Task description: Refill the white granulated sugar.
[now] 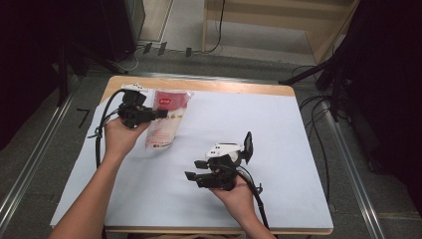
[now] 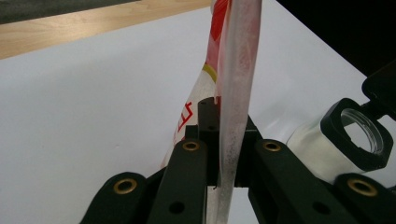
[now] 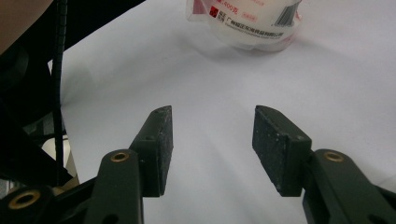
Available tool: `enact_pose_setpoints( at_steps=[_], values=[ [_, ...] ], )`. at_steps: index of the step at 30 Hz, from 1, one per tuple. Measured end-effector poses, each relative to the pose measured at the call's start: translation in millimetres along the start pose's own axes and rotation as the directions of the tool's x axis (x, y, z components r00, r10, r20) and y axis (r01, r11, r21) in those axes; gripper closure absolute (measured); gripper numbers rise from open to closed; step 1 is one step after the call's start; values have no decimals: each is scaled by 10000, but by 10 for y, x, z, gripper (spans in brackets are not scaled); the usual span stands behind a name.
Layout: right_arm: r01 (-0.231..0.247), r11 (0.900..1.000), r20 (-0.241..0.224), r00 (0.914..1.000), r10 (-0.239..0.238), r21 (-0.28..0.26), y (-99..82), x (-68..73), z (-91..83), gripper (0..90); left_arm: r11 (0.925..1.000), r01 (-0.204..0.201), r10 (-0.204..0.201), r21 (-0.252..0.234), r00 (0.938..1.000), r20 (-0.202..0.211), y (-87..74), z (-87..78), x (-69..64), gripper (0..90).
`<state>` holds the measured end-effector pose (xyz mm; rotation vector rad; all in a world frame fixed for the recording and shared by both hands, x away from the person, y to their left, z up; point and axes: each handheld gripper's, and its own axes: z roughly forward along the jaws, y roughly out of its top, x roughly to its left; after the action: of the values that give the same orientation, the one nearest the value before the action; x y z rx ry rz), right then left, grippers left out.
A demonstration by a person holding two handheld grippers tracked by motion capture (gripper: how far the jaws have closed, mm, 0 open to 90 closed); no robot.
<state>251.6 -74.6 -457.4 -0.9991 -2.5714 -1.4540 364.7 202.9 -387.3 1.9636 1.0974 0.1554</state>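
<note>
I've got the bag [image 1: 165, 119], a clear plastic pouch w/ red print and white contents, lying on the white sheet [image 1: 278, 129] toward the far-left part of the table [image 1: 239, 87], its red top end toward the far edge and its lower end pointing back at me. In the left gripper view the bag's sealed side edge [image 2: 233, 93] runs up thin and upright btwn the two black jaws, which are pressed together on it, so my left gripper [image 1: 160, 114] is clamped on the bag's edge; nothing else is in that grip. From above, the left hand [image 1: 119, 137] sits just left of the bag, gripper pointing right into its side, cable looping off toward the table's left edge. My right gripper [image 1: 194, 169] is well apart from the bag, nearer me around the table's middle, pointing left; in the right gripper view its jaws stand apart w/ bare white sheet btwn the pads [image 3: 163, 140], holding nothing, and the bag's lower end [image 3: 247, 21] w/ barcode shows ahead of them, not touching. The right hand [image 1: 239, 196] holds it from below-right.
</note>
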Motion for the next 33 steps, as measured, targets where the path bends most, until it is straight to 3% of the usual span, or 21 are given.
enact_pose_setpoints(
  at_steps=[7,13,17,22,25,28,31,33],
  values=[
    [58,10000,-72,10000,-58,-48,26,-5,-107,486,10000,-15,15,44,9999,146,-104,-81,7,852],
    [96,9999,-126,9999,-97,-120,25,-22,-228,485,9996,235,-230,-130,9990,378,-212,-202,28,807],
    [186,9998,-109,9998,-187,-114,24,-17,-268,485,9996,37,-32,-280,9998,179,-270,-285,8,785],
    [298,9995,-131,9995,-299,-88,8,-13,-337,485,9990,-123,134,-420,9995,277,-362,-349,14,754],
    [350,9994,-83,9994,-350,-13,-17,-26,-376,486,9981,-203,222,-579,9993,317,-401,-391,22,687],
    [293,9996,-73,9995,-293,3,-36,-58,-397,486,9963,-349,358,-782,9993,106,-433,-443,7,671],
    [173,9998,-59,9998,-173,-39,-27,-85,-393,487,9951,-368,366,-913,9993,-35,-441,-480,2,647],
    [182,9998,-21,9998,-182,7,-19,-94,-389,487,9958,-248,258,-884,9996,94,-440,-500,12,634]
  ],
)
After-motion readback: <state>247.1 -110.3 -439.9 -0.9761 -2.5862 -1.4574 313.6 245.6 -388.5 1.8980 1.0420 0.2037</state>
